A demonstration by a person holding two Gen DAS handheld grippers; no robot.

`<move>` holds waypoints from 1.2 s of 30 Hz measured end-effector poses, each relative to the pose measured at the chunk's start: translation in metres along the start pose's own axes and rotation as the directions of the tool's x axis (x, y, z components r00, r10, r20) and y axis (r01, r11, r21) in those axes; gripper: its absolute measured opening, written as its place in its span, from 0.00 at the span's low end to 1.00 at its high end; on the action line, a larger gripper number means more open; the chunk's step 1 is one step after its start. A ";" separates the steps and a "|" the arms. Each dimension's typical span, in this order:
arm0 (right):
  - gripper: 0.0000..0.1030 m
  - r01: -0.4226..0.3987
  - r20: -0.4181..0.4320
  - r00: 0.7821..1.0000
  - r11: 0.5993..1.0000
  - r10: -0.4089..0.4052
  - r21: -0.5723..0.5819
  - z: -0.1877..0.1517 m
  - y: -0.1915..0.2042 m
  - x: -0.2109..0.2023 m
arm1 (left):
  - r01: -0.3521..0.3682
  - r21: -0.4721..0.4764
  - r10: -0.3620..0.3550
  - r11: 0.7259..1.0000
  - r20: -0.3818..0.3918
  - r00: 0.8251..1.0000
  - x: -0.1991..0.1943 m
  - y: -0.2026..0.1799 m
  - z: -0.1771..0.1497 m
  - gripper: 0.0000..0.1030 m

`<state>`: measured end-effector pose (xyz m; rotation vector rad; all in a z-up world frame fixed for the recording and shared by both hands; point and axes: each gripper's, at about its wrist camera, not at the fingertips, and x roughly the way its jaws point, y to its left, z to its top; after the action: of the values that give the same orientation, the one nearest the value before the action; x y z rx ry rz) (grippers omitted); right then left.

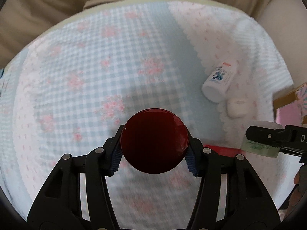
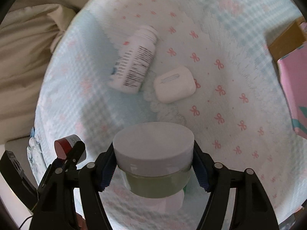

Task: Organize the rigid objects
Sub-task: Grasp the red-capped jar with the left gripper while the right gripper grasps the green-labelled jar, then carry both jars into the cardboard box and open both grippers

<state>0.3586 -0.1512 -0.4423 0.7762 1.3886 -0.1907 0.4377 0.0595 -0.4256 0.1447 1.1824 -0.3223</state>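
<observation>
My left gripper (image 1: 154, 149) is shut on a dark red round container (image 1: 154, 140) and holds it above the blanket. From the right wrist view it shows as a red and white tube (image 2: 66, 146) in the left gripper (image 2: 73, 153). My right gripper (image 2: 153, 164) is shut on a green jar with a pale lid (image 2: 153, 149); it also shows at the right edge of the left wrist view (image 1: 257, 146). A white pill bottle (image 2: 134, 61) lies on its side beside a white earbud case (image 2: 174, 84); both show in the left wrist view (image 1: 219, 82) (image 1: 238, 108).
A blue-and-white checked blanket with pink bows (image 2: 230, 95) covers the surface. A pink box and a cardboard box (image 2: 291, 61) stand at the right edge. Beige bedding (image 2: 25, 57) lies at the left and behind. A flat red item (image 1: 222, 150) lies under the right gripper.
</observation>
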 end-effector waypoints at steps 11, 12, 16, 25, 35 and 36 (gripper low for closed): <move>0.64 0.014 0.112 0.994 0.979 0.009 -0.201 -0.060 0.026 -0.093 | 0.064 0.029 -0.066 0.998 0.075 0.995 -0.125 -0.011 -0.038 0.50; 0.64 0.018 0.124 0.992 0.975 0.010 -0.224 -0.069 0.029 -0.104 | 0.068 0.031 -0.071 0.997 0.080 0.994 -0.135 -0.014 -0.042 0.50; 0.64 0.028 0.162 0.987 0.959 0.018 -0.281 -0.095 0.030 -0.144 | 0.080 0.046 -0.084 0.996 0.102 0.991 -0.179 -0.028 -0.061 0.50; 0.64 0.002 0.176 0.983 0.948 0.057 -0.319 -0.142 0.001 -0.217 | 0.141 0.058 -0.147 0.988 0.120 0.982 -0.245 -0.073 -0.098 0.50; 0.64 0.020 0.241 0.969 0.961 0.050 -0.277 -0.135 -0.080 -0.275 | 0.176 0.092 -0.187 0.980 0.131 0.974 -0.266 -0.159 -0.106 0.50; 0.64 0.027 0.244 0.969 0.960 0.044 -0.280 -0.130 -0.091 -0.281 | 0.176 0.089 -0.186 0.980 0.132 0.974 -0.266 -0.168 -0.106 0.50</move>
<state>0.1444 -0.2302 -0.2148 0.5018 1.1428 -0.0767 0.1998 -0.0248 -0.2098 0.0793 1.0466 -0.5308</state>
